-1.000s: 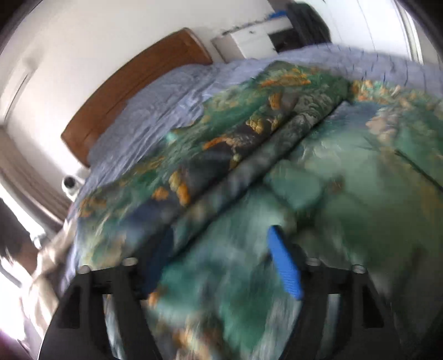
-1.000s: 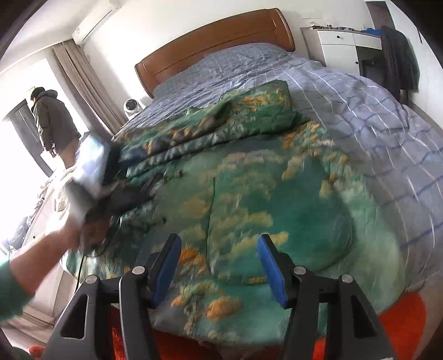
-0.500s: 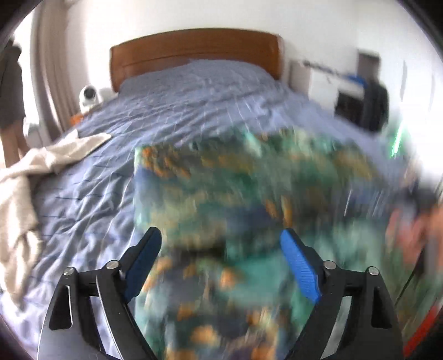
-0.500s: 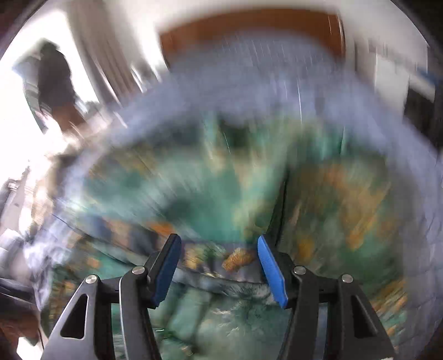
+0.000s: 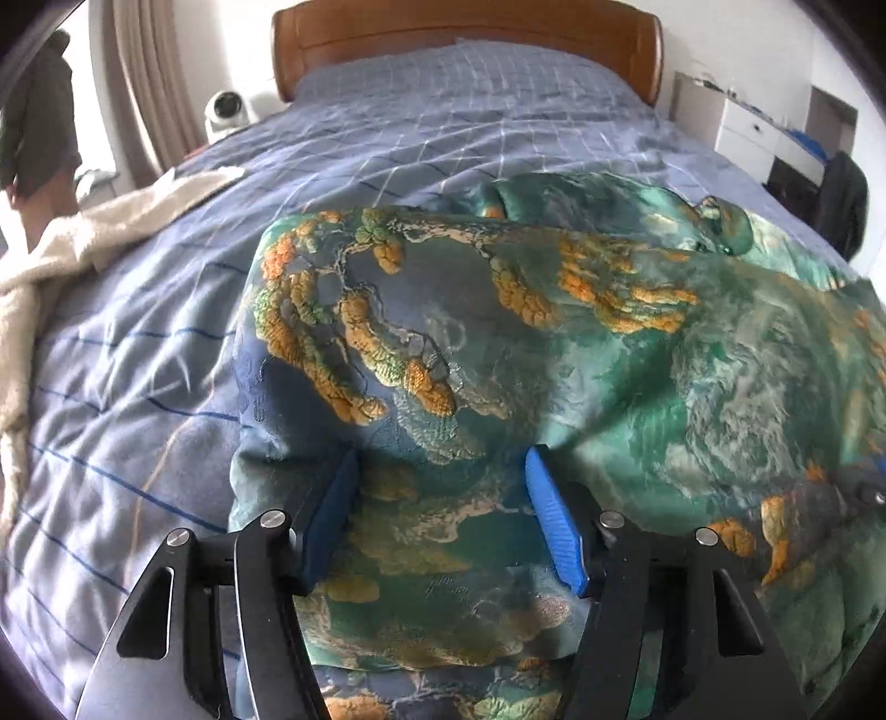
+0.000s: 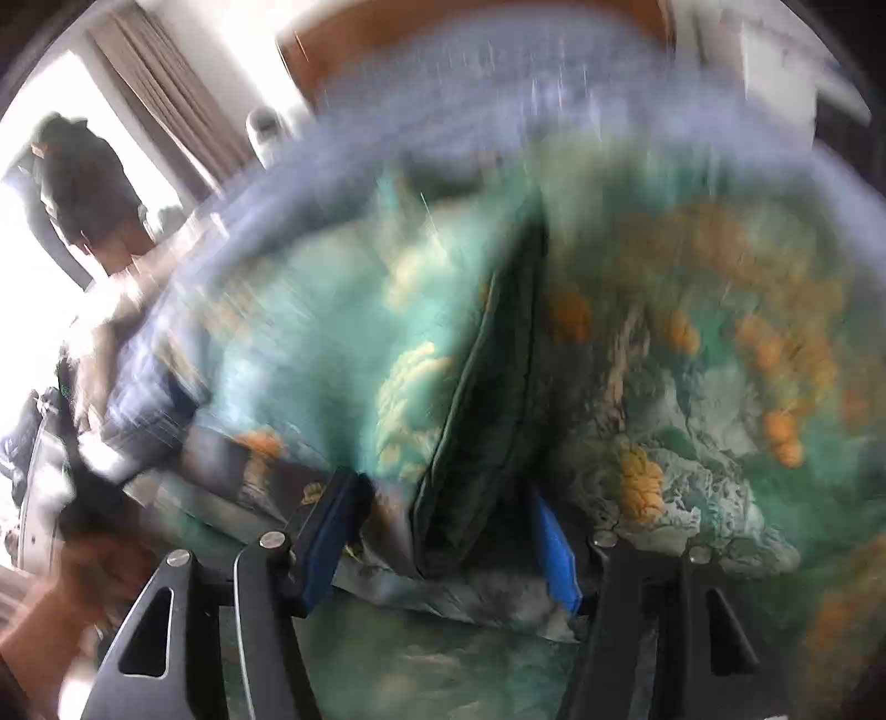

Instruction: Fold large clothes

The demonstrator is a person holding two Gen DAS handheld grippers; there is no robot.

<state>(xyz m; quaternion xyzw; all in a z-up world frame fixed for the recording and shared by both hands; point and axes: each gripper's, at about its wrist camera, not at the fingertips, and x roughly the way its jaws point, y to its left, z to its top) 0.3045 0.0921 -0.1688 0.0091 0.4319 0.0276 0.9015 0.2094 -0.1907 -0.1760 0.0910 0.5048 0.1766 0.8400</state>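
Note:
A large green garment with an orange and blue landscape print lies partly folded on the bed. My left gripper is open, its blue fingers resting on the garment's near left part. In the blurred right wrist view my right gripper is open, its jaws on either side of a dark-edged fold of the same garment. I cannot tell if the pads touch the cloth.
The bed has a blue checked cover and a wooden headboard. A cream towel lies at the left edge. A white cabinet stands at the right. A person in dark clothes stands by the window.
Both grippers have swung fast across the bed and dropped close onto the garment. The garment now lies folded over, with its left edge nearer the middle of the bed.

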